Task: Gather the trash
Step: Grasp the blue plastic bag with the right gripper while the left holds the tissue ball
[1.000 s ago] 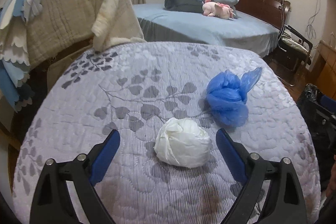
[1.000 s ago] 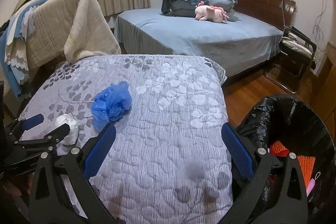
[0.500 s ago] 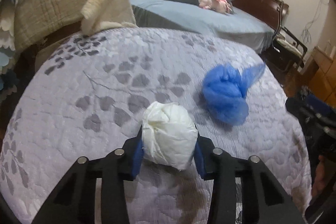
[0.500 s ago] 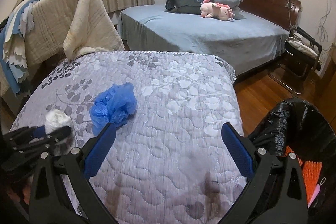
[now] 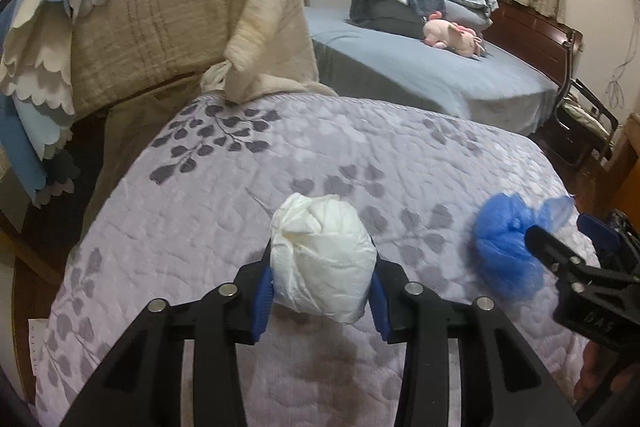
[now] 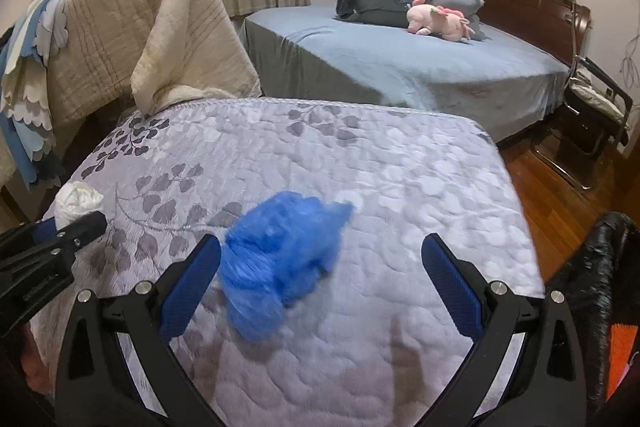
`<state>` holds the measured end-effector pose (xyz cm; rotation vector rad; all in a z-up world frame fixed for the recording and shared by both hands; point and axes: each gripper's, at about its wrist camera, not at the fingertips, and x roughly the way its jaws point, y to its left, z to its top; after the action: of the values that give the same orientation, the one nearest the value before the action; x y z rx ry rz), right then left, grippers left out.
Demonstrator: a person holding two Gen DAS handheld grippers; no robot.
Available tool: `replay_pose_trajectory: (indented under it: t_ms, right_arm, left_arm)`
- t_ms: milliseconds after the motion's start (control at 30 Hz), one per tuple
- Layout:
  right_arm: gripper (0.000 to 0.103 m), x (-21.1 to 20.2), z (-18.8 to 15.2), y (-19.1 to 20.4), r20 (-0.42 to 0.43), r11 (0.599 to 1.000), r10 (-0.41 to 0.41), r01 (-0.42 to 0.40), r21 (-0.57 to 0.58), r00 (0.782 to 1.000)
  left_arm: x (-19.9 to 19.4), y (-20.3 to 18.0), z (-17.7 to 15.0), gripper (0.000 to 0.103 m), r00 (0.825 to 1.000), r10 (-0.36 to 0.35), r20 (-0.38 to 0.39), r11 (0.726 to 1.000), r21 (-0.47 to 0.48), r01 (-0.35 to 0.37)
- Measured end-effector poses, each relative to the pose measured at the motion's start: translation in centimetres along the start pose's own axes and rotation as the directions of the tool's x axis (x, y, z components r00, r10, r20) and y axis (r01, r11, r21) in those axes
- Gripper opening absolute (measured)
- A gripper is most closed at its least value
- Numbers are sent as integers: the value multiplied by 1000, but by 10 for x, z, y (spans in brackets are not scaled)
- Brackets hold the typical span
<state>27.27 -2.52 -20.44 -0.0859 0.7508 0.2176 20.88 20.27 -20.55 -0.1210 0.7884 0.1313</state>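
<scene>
My left gripper (image 5: 320,285) is shut on a white crumpled plastic bag (image 5: 322,259) and holds it just above the purple quilted bed cover (image 5: 240,195). The white bag also shows at the left in the right wrist view (image 6: 78,199). A blue crumpled plastic bag (image 6: 276,251) lies on the quilt. My right gripper (image 6: 320,283) is open, with the blue bag between its jaws nearer the left finger. The blue bag (image 5: 508,243) and the right gripper (image 5: 576,251) show at the right in the left wrist view.
A black-lined trash bin (image 6: 600,291) with orange contents stands right of the bed, over a wooden floor (image 6: 560,195). A beige blanket (image 5: 180,11) hangs over a frame at left. A blue bed (image 6: 400,67) with a pink plush toy (image 6: 440,21) lies behind.
My left gripper closed on the white bag and lifted it slightly. My right gripper moved left and forward, and its open jaws now straddle the blue bag.
</scene>
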Motion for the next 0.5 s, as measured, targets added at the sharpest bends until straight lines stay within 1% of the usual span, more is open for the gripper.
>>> replay_pose_trajectory:
  t_ms: [167,267,300,333,400,500]
  right_arm:
    - [97,19,5,10,-37,1000,3,-3,-11,999]
    - [95,28,5,16,-66,999,23,-25,-26,998]
    - [90,29,5,18,-72,999,27,-29,-33,997]
    - [82,32,4,20,-87,998,34,-38,-45,996]
    - [75,37,1,23,-123,997,45,-53,-62,991]
    - [67,41,0,25,-138,996,51,-60,-62,989]
  left_arm:
    - [6,9,2,40,1000,11,-4,1000,-13,-11]
    - [9,11,1,40,1000,15,-10,1000,-13,-15]
    - [10,11,0,40,1000,14,-12,1000,-14,-14]
    - [10,11,0,40,1000,12,-14,1000,-16,-12]
    - [11,10,-1,40,1000,12,-16,1000,-19,-12]
    - [11,8,-2,40,1000,11,-16,1000,-16,-11]
